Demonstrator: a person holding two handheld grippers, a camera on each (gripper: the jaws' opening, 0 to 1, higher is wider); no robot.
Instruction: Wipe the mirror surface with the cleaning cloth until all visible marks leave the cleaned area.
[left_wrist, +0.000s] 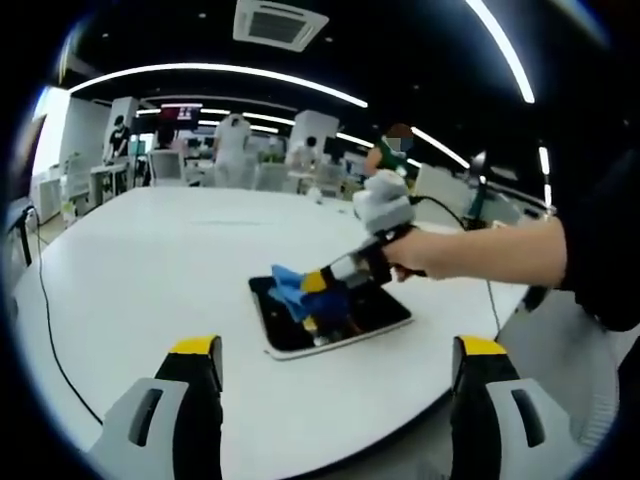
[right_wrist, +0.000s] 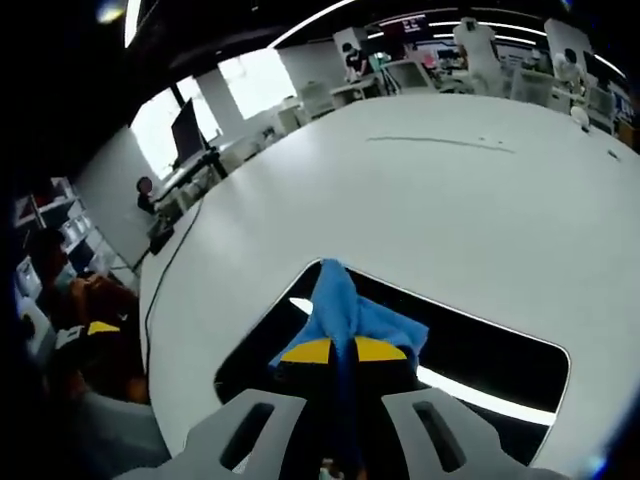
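Observation:
A dark rectangular mirror with a pale rim lies flat on the white table. In the left gripper view, the right gripper, held by a person's hand, presses a blue cloth onto the mirror's left part. In the right gripper view the right gripper is shut on the blue cloth, which trails forward over the mirror. My left gripper hangs open in front of the table's near edge, apart from the mirror, with nothing between its fingers.
The large white table stretches far beyond the mirror. A black cable runs down its left side. Desks, chairs and people stand in the background. The person's dark sleeve fills the right side.

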